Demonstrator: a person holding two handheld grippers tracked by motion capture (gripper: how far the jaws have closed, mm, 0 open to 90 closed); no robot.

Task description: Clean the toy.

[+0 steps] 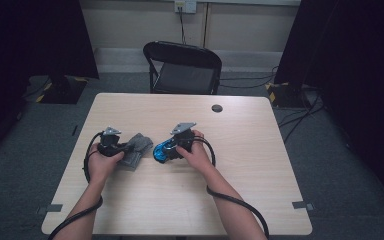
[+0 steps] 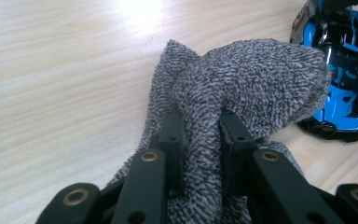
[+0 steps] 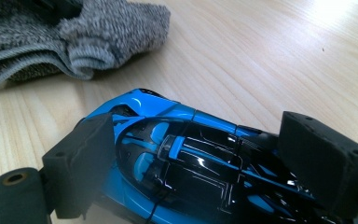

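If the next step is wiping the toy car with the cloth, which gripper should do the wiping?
Left, probably. The left gripper is already shut on a fold of the grey cloth, right beside the blue toy car. The right gripper straddles the car, apparently steadying it.

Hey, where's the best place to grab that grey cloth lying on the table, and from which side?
Probably the raised fold of the grey cloth, from the side away from the blue toy car. The bunched ridge stands up off the table, giving both jaws fabric to pinch; the left gripper is pinching it there.
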